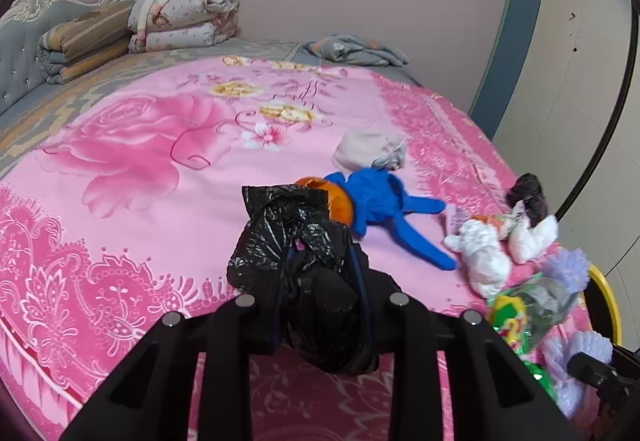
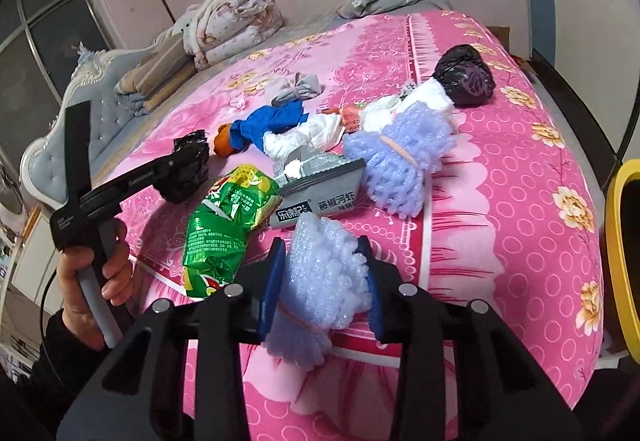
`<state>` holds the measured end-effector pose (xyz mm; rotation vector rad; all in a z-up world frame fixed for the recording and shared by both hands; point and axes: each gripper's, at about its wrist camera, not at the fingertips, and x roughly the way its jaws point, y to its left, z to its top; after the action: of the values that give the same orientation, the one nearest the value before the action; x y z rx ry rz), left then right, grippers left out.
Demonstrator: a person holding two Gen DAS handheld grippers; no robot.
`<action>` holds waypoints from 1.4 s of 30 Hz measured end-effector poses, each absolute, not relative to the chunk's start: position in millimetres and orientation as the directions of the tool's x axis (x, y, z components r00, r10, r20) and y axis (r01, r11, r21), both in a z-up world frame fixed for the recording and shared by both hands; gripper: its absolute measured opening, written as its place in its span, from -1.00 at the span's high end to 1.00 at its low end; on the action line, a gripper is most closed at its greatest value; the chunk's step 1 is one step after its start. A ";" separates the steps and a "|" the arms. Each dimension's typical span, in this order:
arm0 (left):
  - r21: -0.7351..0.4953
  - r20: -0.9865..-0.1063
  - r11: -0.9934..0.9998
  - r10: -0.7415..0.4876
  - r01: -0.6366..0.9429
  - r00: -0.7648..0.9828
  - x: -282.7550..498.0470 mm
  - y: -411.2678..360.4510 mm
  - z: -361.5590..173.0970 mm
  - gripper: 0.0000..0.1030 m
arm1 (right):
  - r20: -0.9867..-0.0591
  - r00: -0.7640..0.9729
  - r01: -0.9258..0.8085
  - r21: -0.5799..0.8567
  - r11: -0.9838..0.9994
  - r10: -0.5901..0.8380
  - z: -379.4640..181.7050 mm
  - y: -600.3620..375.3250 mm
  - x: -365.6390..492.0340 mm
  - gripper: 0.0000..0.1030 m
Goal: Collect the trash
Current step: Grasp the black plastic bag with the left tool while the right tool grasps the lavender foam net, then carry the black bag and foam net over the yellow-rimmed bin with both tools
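On the pink flowered bedspread (image 1: pixel 160 169) my left gripper (image 1: pixel 320 301) is shut on a crumpled black plastic bag (image 1: pixel 288 241); the right wrist view shows the same grip (image 2: pixel 188 169), with a hand on the handle. My right gripper (image 2: pixel 320 253) is shut on a lilac foam-net bundle (image 2: pixel 324 273) at the bed's near edge, its blue pads pressing both sides. Loose trash lies beyond: a green snack bag (image 2: pixel 228 213), a grey snack packet (image 2: pixel 320 193), a second lilac foam bundle (image 2: pixel 400 157), white wads (image 2: pixel 308 133), a blue glove (image 1: pixel 380 201), an orange peel (image 1: pixel 340 203) and a tied dark bag (image 2: pixel 464 77).
A yellow-rimmed bin (image 2: pixel 624 241) stands off the bed's right side. A beige sock ball (image 1: pixel 368 153) lies mid-bed. Folded quilts (image 1: pixel 180 17) are stacked by the padded headboard (image 1: pixel 20 41), and a grey cloth (image 1: pixel 356 49) lies at the far edge near the wall.
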<state>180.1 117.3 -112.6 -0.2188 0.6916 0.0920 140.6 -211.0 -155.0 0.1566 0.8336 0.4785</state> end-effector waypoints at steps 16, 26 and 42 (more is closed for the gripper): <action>-0.181 -0.537 0.983 -0.082 -0.020 0.840 150.4 61.0 -25.0 0.49 | -0.504 0.751 -0.292 0.327 0.899 0.427 -59.5 -280.8 110.9 0.34; -0.196 -0.478 0.973 -0.202 0.121 0.855 162.3 0.9 22.8 0.49 | -0.373 0.866 -0.224 0.309 0.924 0.334 5.7 -335.2 100.2 0.33; -0.155 -0.430 0.932 -0.362 0.328 0.827 192.9 -111.9 74.5 0.49 | -0.286 0.955 0.018 0.311 0.950 0.075 63.1 -455.3 87.4 0.33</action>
<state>192.9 -111.9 74.5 -0.0756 0.4709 -0.3666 87.4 -455.3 63.1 0.3168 0.3005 0.0295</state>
